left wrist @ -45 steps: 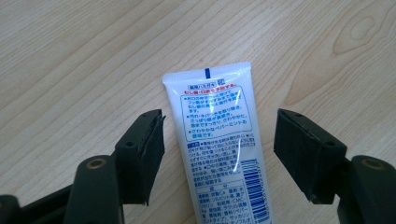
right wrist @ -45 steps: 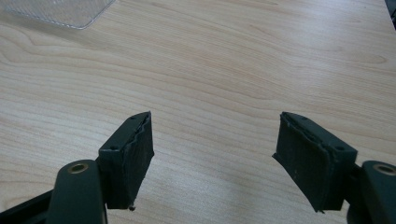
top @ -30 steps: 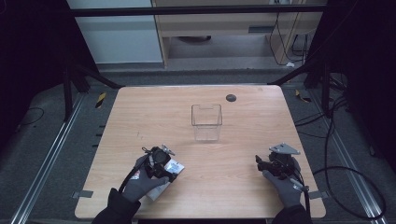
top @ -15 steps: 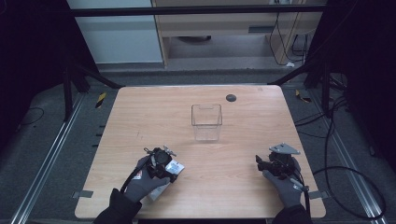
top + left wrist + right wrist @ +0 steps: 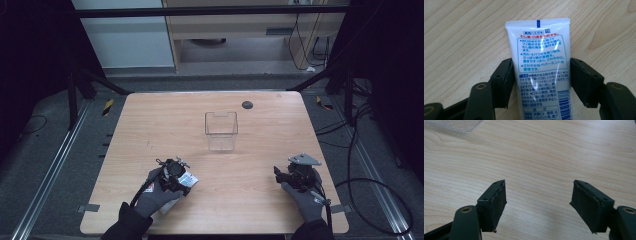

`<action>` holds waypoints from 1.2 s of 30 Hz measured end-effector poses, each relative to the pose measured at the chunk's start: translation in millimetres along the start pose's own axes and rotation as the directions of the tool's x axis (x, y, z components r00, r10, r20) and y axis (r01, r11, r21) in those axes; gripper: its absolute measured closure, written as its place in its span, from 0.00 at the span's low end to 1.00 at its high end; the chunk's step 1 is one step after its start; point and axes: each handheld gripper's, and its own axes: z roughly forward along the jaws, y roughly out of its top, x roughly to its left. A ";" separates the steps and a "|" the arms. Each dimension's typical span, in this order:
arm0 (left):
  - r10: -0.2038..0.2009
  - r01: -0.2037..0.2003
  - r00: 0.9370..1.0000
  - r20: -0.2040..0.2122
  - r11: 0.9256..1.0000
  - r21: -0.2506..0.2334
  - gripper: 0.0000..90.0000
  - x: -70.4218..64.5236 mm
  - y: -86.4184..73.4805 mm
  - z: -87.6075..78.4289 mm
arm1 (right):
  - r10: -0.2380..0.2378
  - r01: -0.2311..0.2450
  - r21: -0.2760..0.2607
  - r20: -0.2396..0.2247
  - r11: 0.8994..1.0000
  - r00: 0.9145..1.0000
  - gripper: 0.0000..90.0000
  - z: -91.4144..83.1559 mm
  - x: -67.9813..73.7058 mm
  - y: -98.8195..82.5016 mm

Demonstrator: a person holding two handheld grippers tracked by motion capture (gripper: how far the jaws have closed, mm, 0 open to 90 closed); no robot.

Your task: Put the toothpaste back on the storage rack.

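The left gripper (image 5: 539,82), jaws just closing, touches both sides of a light, soft, squashable toothpaste tube (image 5: 540,67) mid-body on the tabletop (image 5: 461,37).

You face a pale wooden table (image 5: 150,130) carrying three things — a clear plastic container (image 5: 221,131) upright near its middle, a small dark round object (image 5: 247,104) close to the far edge, and a white tube (image 5: 541,65) lying flat near your left — well apart from both.
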 end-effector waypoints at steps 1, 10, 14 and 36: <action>-0.005 0.005 1.000 -0.001 1.000 -0.001 0.43 -0.7 -0.3 -0.5 | 0.000 0.000 0.000 0.000 1.000 1.000 0.31 -0.1 0.0 0.0; -0.047 0.047 0.998 0.029 0.999 -0.004 0.61 4.3 -2.7 -10.2 | -0.002 0.002 -0.003 0.001 1.000 1.000 0.31 -0.3 -1.4 -0.1; -0.061 0.062 0.997 0.049 0.998 -0.002 0.69 6.6 -4.1 -14.4 | -0.001 0.001 -0.001 0.000 1.000 1.000 0.31 -0.3 -1.2 -0.1; -0.036 0.047 0.998 0.045 0.962 -0.269 0.81 -0.1 -7.7 -80.9 | 0.003 -0.003 0.000 0.006 1.000 1.000 0.31 -0.3 -3.1 -0.5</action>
